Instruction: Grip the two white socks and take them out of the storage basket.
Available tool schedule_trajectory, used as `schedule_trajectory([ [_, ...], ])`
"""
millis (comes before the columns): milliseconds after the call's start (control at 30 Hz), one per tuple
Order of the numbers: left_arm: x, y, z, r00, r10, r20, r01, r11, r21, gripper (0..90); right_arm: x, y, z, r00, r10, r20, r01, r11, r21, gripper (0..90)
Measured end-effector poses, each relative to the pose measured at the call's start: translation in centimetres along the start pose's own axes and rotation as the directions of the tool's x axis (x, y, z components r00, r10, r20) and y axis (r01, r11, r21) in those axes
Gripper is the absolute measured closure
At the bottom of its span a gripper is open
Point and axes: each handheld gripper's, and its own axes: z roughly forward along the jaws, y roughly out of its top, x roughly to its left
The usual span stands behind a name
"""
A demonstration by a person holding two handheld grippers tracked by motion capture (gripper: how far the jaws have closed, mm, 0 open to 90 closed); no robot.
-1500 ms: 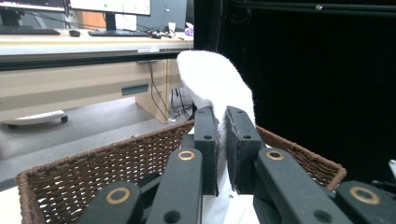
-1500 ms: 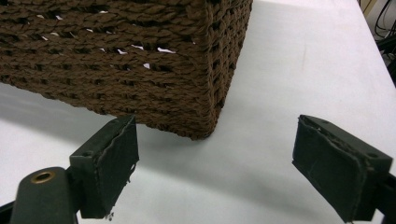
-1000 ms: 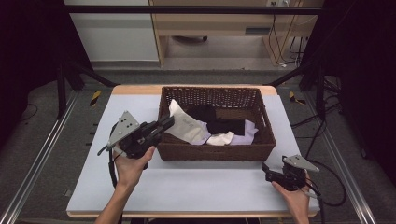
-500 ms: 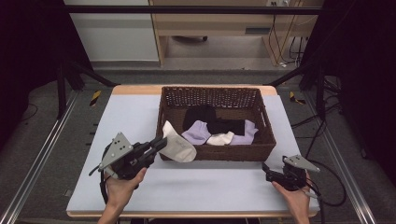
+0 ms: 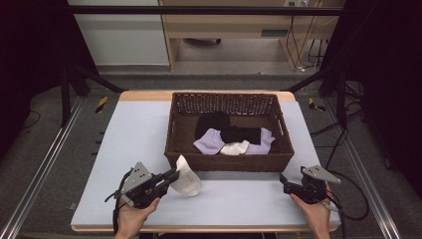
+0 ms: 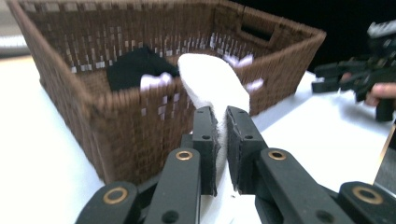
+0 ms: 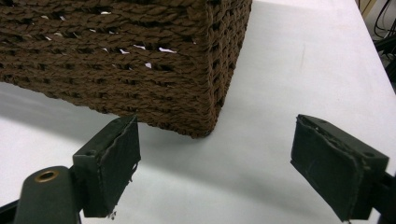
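Pinching a white sock (image 6: 212, 88) between the left gripper (image 6: 219, 140) fingers (image 6: 205, 140), pads pressed flat on the cloth near one end. Held clear of the wicker basket (image 5: 229, 162), just in front of its near wall and toward its left corner, over the tabletop (image 5: 134, 129). Long axis of the sock running away from the fingers toward the basket in the left gripper view; in the high view (image 5: 185, 177) hanging rounded and slack to the right of the left gripper (image 5: 171, 175), low over the surface, contact with it not clear.

Spread wide and empty on the other side: right gripper (image 7: 215, 161) fingers (image 7: 112, 163) apart, aimed at the near right corner of the basket, resting near the front right edge of the tabletop (image 5: 286, 181).

Likely next: laying the sock down on the open surface in front of the basket, with bare room straight below and to the right. Left hand (image 5: 132, 219) plainly the nearer one. Nothing in the way but the basket wall just beyond.

Left inside the basket: a black sock (image 5: 226, 130), lavender socks (image 5: 209, 144) and another white sock (image 5: 236, 148), heaped together.
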Motion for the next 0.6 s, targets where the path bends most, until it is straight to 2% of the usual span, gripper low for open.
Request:
schedule_trajectory([
  [33,0.0,0.0,0.0,1.0000,0.000,0.000,0.000,1.0000,0.000,81.2,0.0,0.0,0.0,1.0000,0.000,0.000,0.000,1.0000,0.000,16.2],
  [200,0.1,-2.1,1.1,1.0000,-0.002,0.000,0.002,0.9970,0.078,76.6,0.0,0.0,-0.1,1.0000,-0.001,-0.002,0.001,1.0000,-0.001,16.8],
  [267,0.1,-2.5,1.3,1.0000,0.002,-0.003,-0.002,0.9958,0.092,74.6,0.0,0.0,-0.1,1.0000,0.002,-0.003,-0.002,1.0000,-0.002,16.8],
  [300,0.1,-2.7,1.5,0.9999,0.007,-0.009,-0.006,0.9950,0.100,66.8,0.0,0.0,-0.1,1.0000,0.003,-0.005,-0.003,1.0000,-0.002,16.8],
  [367,0.2,-3.1,1.6,0.9990,0.024,-0.038,-0.019,0.9924,0.121,64.2,0.0,0.0,-0.1,1.0000,0.003,-0.005,-0.003,1.0000,-0.003,16.8],
  [433,0.3,-3.2,1.5,0.9970,0.036,-0.069,-0.027,0.9913,0.129,55.4,0.0,0.1,-0.2,1.0000,0.006,-0.006,-0.006,1.0000,-0.005,16.8],
  [500,0.6,-3.2,1.4,0.9962,0.020,-0.085,-0.009,0.9915,0.130,45.6,0.0,0.1,-0.3,1.0000,0.006,-0.004,-0.006,0.9999,-0.011,17.3],
  [600,1.2,-3.2,1.1,0.9964,0.008,-0.084,0.003,0.9915,0.130,34.0,0.0,0.4,-0.5,1.0000,0.003,-0.004,-0.003,0.9998,-0.020,17.9],
])
